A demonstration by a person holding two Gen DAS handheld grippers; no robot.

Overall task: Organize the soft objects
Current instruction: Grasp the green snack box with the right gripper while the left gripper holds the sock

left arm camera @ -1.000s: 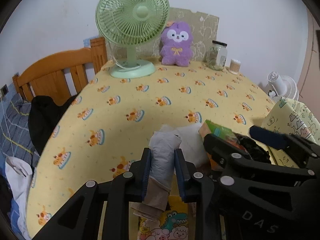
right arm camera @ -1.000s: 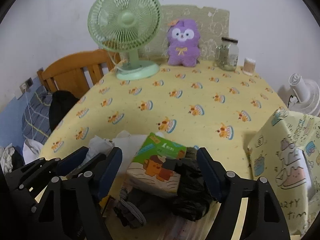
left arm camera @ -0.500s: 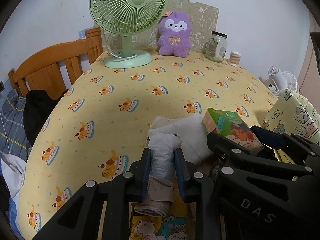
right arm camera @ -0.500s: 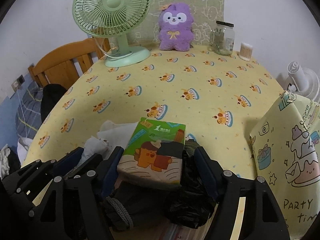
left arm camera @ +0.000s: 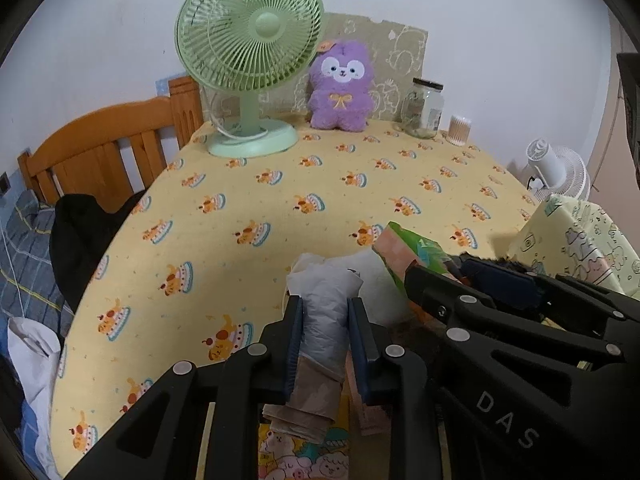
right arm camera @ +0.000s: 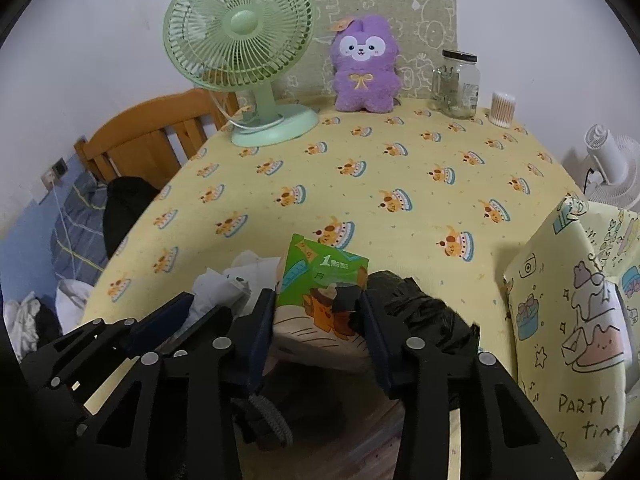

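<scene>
Item: left tongs (left arm camera: 325,322), clamped on my rolled grey plastic bag (left arm camera: 325,312), above the tabletop (left arm camera: 248,200) near edge. Item: right tongs (right arm camera: 318,320), closed around green tissue pack (right arm camera: 320,292). Progress, my estimate: both lifted, neither placed; sorting mostly ahead. Right view alone shows crumpled black bag (right arm camera: 424,316); left view alone shows the roll's brown lower end.

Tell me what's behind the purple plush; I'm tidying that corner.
Behind the purple plush a beige panel with cartoon drawings leans against the white wall. The plush covers the panel's lower middle.
</scene>
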